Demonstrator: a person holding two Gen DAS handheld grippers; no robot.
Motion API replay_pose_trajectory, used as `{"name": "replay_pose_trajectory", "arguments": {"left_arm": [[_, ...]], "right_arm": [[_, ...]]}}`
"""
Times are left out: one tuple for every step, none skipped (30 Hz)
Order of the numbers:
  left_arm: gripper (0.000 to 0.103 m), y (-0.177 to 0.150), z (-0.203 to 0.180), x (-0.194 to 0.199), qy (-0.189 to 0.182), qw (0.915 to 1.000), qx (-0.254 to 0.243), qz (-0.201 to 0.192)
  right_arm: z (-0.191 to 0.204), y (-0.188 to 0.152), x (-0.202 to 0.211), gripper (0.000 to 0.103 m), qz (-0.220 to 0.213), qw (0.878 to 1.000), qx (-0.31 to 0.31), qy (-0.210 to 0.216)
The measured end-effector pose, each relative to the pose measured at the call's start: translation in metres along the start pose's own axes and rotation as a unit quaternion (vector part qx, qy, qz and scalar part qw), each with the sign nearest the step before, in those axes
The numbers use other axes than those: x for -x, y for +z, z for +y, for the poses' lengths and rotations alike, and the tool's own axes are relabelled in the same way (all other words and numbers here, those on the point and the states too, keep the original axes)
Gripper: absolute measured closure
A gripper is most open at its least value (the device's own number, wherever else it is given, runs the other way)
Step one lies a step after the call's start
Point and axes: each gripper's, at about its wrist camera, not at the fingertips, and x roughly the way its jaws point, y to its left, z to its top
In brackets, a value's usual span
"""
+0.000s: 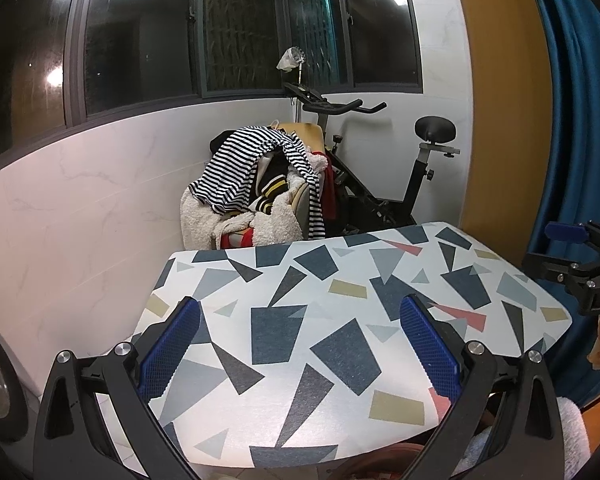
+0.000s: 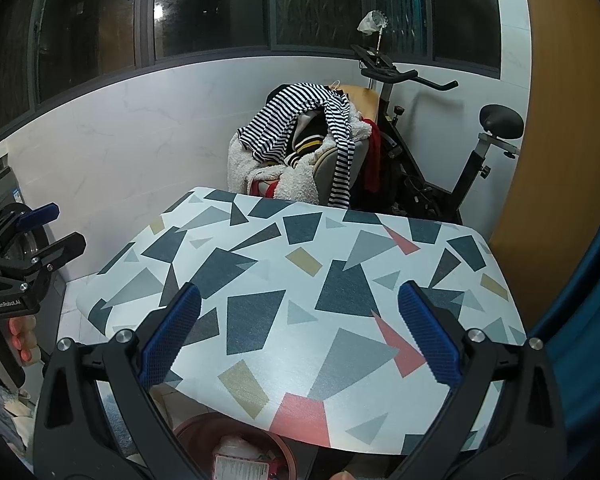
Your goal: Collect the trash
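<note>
Since the desk top with the triangle pattern is totally bare, the only trash I can spot is down in the reddish bin under its near edge, seen from the right wrist camera. There's a packet with a printed label in there and something pale and crumpled above it. My guess is it's all light, soft, crinkly wrapper stuff, so it'll squash and maybe slip if pinched on a flat face. Better to grab a folded edge or a bunched corner. Can't tell what else is in the bin, most of it is hidden.

Both tools are spread wide and holding nothing: the right tool hangs over the near part of the desk, and the left tool does the same on its side. Each one shows up at the edge of the other's view.

What's in the way: the desk edge overhangs the bin, so reaching in means coming low from the front. Further back there's a chair heaped with clothes, striped top on the pile, then an exercise bike in the corner under dark windows. A blue curtain hangs on the right.
</note>
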Motion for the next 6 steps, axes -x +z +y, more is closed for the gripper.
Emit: {"name": "replay_pose_trajectory", "arguments": {"left_arm": [[0.006,-0.0007,-0.0007,-0.0002,0.003,1.0,-0.004,0.001],[0.006,-0.0015,-0.0014,-0.0001,0.006,1.0,-0.007,0.001],[0.006,-0.0021,-0.0015,-0.0007,0.006,0.9999,-0.009,0.002],[0.006,-0.0028,-0.0019,-0.0011,0.006,0.9999,-0.012,0.003],[0.006,-0.0033,-0.0019,-0.0016,0.005,0.9999,-0.014,0.004],[0.006,-0.0041,-0.0025,-0.0018,0.004,0.9998,-0.016,0.005]], "right_arm": [[0.0003,0.0004,-0.0003,0.006,0.0,1.0,0.001,0.0],[0.0,0.0002,0.0001,0.006,0.0,1.0,0.001,0.0],[-0.0001,0.0007,-0.0006,0.006,0.0,1.0,0.001,-0.001],[-0.0003,0.0008,-0.0006,0.006,0.0,1.0,0.001,0.0],[-0.0007,0.0007,-0.0002,0.006,0.0,1.0,0.0,0.0],[-0.0001,0.0008,-0.0007,0.006,0.0,1.0,0.0,0.0]]}}
